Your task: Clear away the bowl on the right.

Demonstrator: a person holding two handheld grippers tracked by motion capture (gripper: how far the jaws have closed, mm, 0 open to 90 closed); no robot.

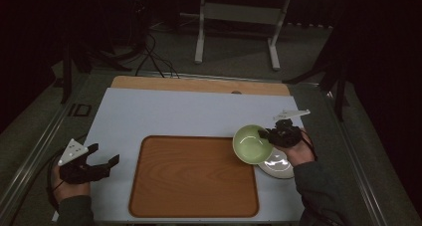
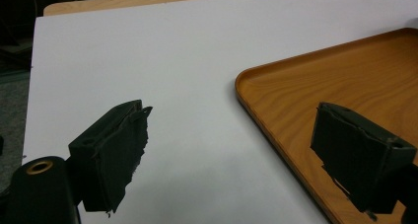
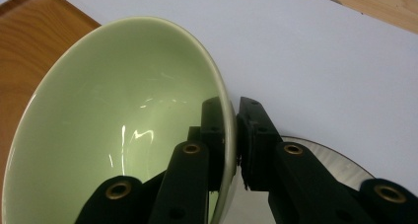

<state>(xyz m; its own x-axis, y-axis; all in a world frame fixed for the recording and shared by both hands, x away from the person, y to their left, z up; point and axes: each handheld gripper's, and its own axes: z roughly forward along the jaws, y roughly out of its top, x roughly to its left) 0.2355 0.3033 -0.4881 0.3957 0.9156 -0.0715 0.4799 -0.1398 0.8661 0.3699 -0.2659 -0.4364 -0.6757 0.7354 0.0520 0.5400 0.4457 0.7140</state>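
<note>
Holding the green bowl by its rim, the right gripper has its fingers clamped on the wall, one pad inside and one outside, as the right gripper view shows plainly. The bowl is tilted and appears lifted clear of the worktop, sitting over the right edge of the wooden tray and overlapping the white plate just to its right. A rim pinch is the sensible hold for a thin-walled, smooth vessel of this kind; the tilt follows from gripping on one side only. My judgement is that the bowl is being carried from the plate towards the tray, though the destination cannot be confirmed.

The left gripper rests at the near left of the worktop, beside the tray's left edge, fingers standing wide apart with nothing between them. It seems to be parked clear of the work, available if needed.

Count: one bowl, one plate, one tray, two grippers. The tray's surface is bare. Beyond the far edge of the worktop stands the white frame of another table, with cables on the floor
</note>
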